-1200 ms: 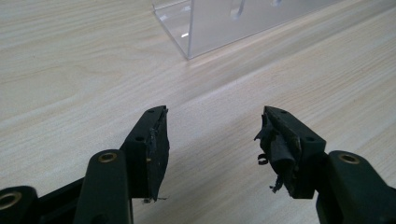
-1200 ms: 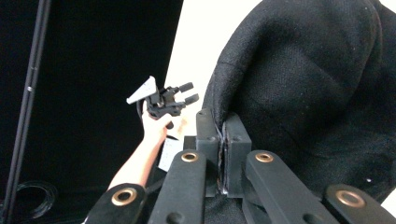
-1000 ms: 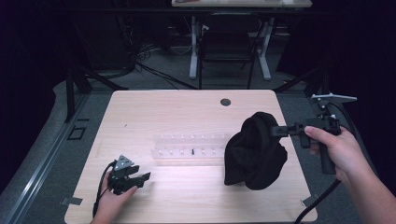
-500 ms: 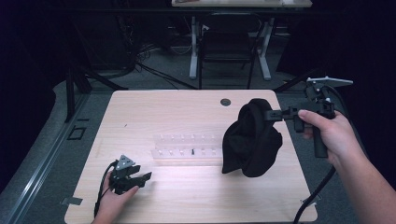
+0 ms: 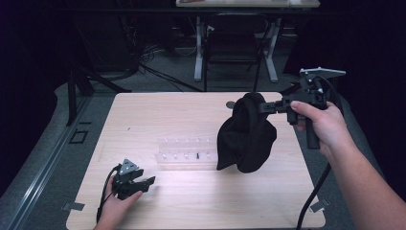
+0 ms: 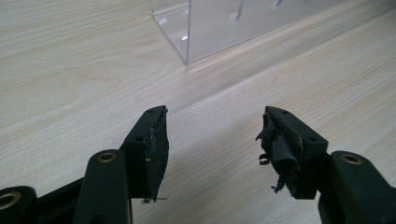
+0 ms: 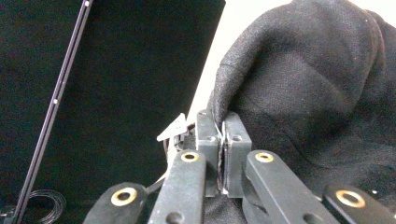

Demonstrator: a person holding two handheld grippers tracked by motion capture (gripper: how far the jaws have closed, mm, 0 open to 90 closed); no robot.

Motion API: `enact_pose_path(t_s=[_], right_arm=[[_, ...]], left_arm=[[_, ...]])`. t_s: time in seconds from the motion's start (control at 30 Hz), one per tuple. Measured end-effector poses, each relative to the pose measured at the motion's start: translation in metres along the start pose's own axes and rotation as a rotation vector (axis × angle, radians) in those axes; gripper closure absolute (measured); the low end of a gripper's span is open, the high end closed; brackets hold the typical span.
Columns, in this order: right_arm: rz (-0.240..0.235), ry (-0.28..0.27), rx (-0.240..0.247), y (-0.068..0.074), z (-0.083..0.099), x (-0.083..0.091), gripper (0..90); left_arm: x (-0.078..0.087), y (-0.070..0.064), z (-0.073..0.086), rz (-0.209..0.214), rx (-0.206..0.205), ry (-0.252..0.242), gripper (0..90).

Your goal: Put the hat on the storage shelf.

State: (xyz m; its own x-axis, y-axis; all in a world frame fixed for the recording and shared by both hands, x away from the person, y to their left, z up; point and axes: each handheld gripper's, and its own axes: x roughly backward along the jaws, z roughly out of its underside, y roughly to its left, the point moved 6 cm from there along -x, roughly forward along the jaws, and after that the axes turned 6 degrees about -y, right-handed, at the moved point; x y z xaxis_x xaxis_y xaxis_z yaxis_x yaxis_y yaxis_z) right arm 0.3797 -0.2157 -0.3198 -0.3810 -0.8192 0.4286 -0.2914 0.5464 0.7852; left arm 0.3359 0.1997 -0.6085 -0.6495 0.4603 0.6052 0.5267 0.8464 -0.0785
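High view: right hand-held gripper point(image 5: 266, 107) lifts black cloth point(image 5: 245, 136) above table point(image 5: 201, 201).

Left gripper point(image 6: 212, 135), fingers point(image 6: 152, 140) apart (pads frayed), above wooden table point(image 6: 70, 70) near clear acrylic rack point(image 6: 224, 23)

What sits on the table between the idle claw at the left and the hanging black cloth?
A clear plastic rack, seen in the high view, between left claw and black cloth.
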Motion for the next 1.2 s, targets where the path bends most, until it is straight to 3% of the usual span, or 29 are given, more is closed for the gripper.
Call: enact_pose_path(t_s=[0.3,0.5,0.67,1.2], right_arm=[[0.005,-0.001,0.014,0.007,-0.008,-0.011,88.1],[0.003,-0.001,0.016,0.009,-0.015,-0.021,88.0],[0.005,-0.003,0.015,0.009,-0.021,-0.031,88.0],[-0.012,-0.012,0.01,0.013,-0.032,-0.052,88.0]], left_arm=[[0.002,-0.005,-0.002,0.049,-0.007,-0.009,38.1],[0.004,-0.006,-0.001,0.064,-0.016,0.013,40.2],[0.005,-0.007,-0.001,0.066,-0.036,0.028,42.0],[0.005,-0.006,-0.001,0.058,-0.025,0.013,42.4]])
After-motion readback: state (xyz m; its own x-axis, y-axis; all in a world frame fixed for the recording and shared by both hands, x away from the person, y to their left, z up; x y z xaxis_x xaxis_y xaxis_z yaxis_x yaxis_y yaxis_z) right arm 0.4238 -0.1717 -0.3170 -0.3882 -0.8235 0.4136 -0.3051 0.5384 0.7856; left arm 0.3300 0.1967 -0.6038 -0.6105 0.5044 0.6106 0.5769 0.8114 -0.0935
